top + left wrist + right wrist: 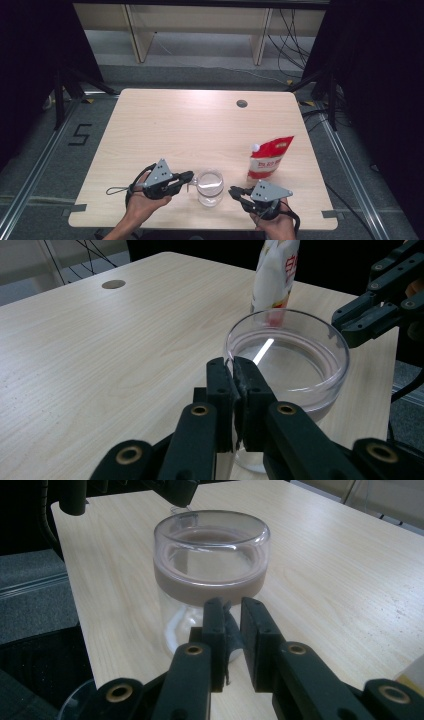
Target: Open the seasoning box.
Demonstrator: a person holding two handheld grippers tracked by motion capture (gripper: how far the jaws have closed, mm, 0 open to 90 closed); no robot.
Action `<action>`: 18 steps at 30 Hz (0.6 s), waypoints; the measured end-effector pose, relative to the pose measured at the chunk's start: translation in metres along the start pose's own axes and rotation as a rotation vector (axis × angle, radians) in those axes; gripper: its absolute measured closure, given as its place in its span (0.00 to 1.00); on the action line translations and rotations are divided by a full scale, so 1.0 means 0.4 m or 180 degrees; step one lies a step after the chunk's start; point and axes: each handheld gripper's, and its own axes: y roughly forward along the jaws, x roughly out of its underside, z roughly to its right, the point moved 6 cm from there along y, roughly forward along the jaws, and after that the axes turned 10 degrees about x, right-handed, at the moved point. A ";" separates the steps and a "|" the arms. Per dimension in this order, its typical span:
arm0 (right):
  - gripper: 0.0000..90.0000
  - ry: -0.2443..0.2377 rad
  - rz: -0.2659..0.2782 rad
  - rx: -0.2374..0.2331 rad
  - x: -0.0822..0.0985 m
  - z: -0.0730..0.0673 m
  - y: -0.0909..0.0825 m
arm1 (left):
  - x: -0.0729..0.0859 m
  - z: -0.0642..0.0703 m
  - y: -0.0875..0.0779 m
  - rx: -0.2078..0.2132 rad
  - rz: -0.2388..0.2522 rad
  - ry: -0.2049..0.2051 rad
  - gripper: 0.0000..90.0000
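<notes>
High view: near the front edge of the table [150, 120] the person holds two grippers, and a clear glass mug [210, 187] stands between them. The left gripper [187, 176] points toward the mug from the left, and its jaws are pressed together on the handle [192, 186] of the mug. In the left gripper view the jaws meet at the near rim of the mug [287, 360], with almost no gap. The right gripper [234, 191] is just beside the mug on the other side. In the right gripper view its jaws are nearly together with a narrow gap, and they hold nothing; the mug [212, 575] stands right in front of them. Farther back and to the right, a red and white pouch [269, 157] stands upright on the table, apart from the mug.
</notes>
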 end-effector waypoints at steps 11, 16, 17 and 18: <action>0.94 0.0014 -0.0015 0.0000 -0.004 0.000 0.008 | 0.008 -0.002 -0.001 -0.0003 -0.0002 -0.0065 0.96; 0.95 -0.0035 0.0044 -0.0022 -0.020 -0.005 0.015 | 0.008 -0.002 -0.001 0.0007 0.0000 -0.0063 0.96; 0.95 -0.0046 0.0052 -0.0039 -0.022 -0.006 0.017 | 0.008 -0.002 -0.001 0.0007 0.0001 -0.0063 0.96; 0.95 -0.0004 0.0053 -0.0035 -0.026 -0.009 0.019 | 0.008 -0.002 -0.001 0.0006 0.0001 -0.0062 0.96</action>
